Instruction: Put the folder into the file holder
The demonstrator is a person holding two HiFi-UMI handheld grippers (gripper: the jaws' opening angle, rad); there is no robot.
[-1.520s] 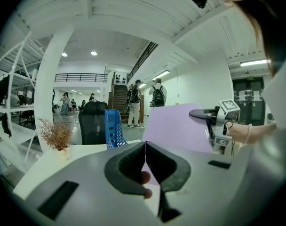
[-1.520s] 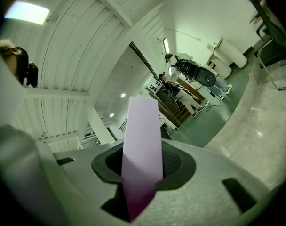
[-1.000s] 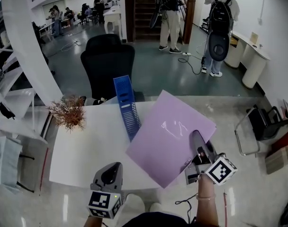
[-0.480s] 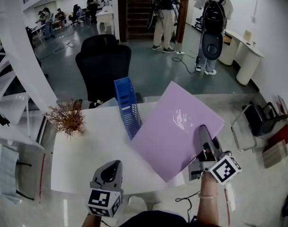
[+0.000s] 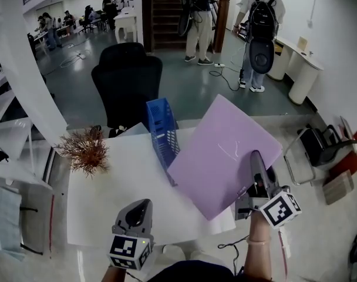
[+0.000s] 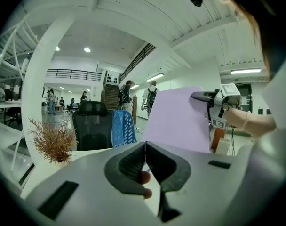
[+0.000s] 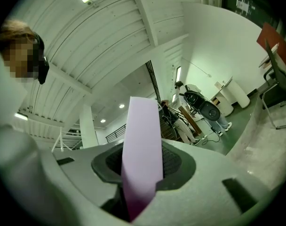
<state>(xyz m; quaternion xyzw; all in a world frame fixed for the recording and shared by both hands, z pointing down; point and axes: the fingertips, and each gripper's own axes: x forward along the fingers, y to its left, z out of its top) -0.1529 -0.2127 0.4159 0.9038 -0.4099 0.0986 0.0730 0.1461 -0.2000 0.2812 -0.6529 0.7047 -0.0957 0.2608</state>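
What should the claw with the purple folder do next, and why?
Probably swing the purple folder leftward until its lower edge lines up over the blue file holder. The right claw pinches the folder's corner, holding it lifted and tilted, and the holder stands just left of it.

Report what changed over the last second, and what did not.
The right tongs, clamped on the purple folder, lifted it and tipped it more upright; its far corner now stands higher against the floor behind. Nothing was taken hold of or let go. The blue file holder and the dried plant kept their places on the table. The left tongs stayed shut and empty.
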